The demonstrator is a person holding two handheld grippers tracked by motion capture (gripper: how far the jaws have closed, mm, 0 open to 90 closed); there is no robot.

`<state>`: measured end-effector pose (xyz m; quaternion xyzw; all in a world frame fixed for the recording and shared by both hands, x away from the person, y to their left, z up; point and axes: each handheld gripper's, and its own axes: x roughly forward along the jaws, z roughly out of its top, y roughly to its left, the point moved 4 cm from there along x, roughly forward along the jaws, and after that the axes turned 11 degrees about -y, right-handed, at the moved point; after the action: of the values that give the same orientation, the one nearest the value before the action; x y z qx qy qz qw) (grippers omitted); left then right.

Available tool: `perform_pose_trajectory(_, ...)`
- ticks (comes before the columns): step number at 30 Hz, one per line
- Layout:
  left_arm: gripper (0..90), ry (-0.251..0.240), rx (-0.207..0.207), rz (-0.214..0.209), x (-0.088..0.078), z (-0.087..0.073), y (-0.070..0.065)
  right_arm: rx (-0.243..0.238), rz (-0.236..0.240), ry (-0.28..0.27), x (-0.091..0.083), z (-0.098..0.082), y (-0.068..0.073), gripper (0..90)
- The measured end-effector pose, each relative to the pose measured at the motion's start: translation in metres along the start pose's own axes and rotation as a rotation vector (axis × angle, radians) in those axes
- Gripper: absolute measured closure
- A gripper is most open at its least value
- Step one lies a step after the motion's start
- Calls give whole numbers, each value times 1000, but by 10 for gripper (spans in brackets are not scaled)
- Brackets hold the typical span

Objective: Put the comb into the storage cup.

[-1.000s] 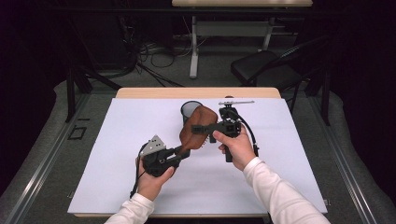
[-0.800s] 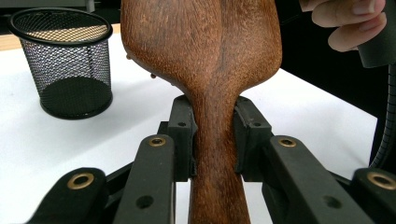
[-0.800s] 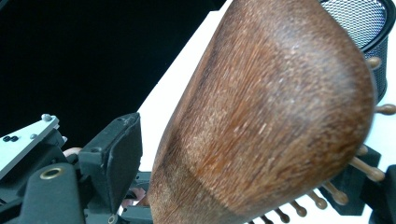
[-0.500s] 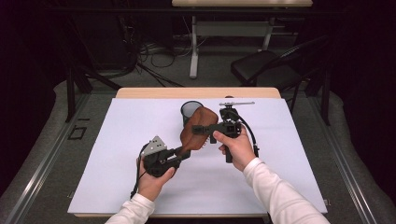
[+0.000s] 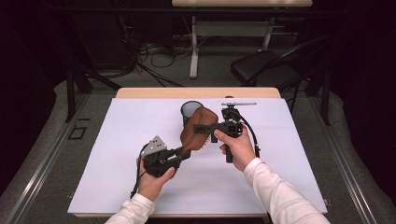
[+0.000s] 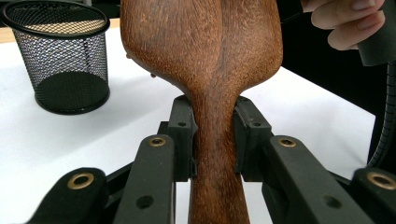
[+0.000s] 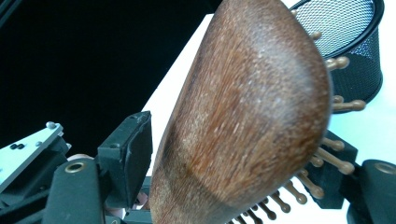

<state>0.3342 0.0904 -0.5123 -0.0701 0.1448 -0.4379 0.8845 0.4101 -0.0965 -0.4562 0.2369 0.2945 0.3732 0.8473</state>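
Wooden hairbrush (image 5: 198,128) is hanging above the white table (image 5: 116,154), near the mesh cup (image 5: 190,112). Left gripper (image 6: 214,135) is clamping its narrow handle. Right gripper (image 7: 233,163) jaws have just been closing around the head, left pad not touching yet. Judged rigid, light, smooth-backed; the bristle side may slip, so the handle is the safest hold.

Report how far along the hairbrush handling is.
Done: the left claw is clamped on the wooden hairbrush handle, lifted off the table. In hand: the right claw has just been closing around its head. Left: finishing that grip; the mesh cup stands behind.
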Motion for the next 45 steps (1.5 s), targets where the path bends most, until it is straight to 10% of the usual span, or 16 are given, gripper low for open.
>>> perform_pose_trajectory(45, 720, 11, 7, -11, 1, -2, 1, 166, 56, 8, -7, 5, -10, 427)
